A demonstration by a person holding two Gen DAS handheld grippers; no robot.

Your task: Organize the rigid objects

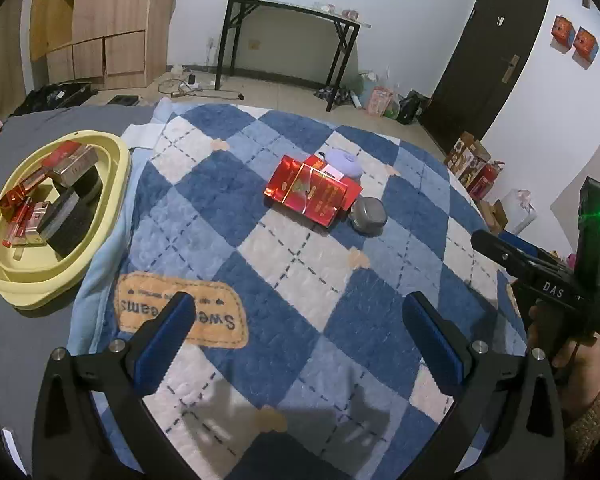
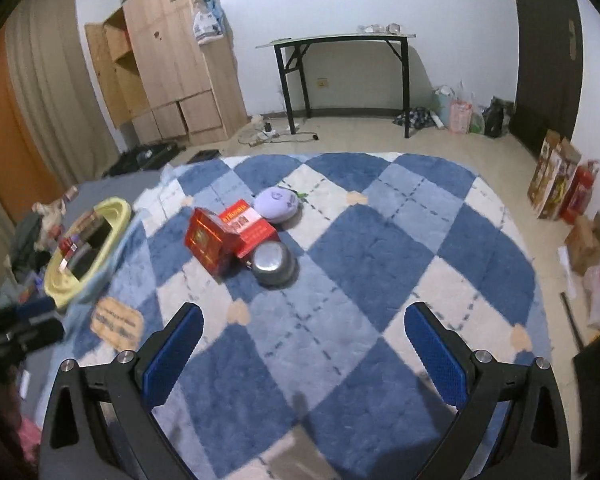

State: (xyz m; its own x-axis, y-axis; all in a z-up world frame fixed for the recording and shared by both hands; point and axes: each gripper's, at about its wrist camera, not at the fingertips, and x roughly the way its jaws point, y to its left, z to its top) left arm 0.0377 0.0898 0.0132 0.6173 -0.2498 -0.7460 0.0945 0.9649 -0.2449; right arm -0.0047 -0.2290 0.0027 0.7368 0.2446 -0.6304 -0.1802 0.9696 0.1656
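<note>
On the blue and white checked quilt (image 1: 300, 264) lie two red boxes (image 1: 314, 190) (image 2: 220, 236), one on top of the other. A steel bowl (image 1: 368, 216) (image 2: 273, 264) rests against them, and a round lilac object (image 1: 342, 162) (image 2: 278, 205) sits behind. A pale yellow oval tray (image 1: 4, 276) (image 2: 118, 216) at the left holds several red, gold and black boxes. My left gripper (image 1: 296, 328) is open above the quilt's near part, empty. My right gripper (image 2: 304, 340) is open too, nothing between its fingers, well short of the bowl.
The right gripper's body, held by a hand (image 1: 576, 364), shows at the right edge of the left wrist view. A black folding table (image 2: 340, 76), a wooden wardrobe (image 2: 168, 60), a dark door (image 1: 484, 60) and bags and boxes (image 2: 556, 180) line the floor beyond the bed.
</note>
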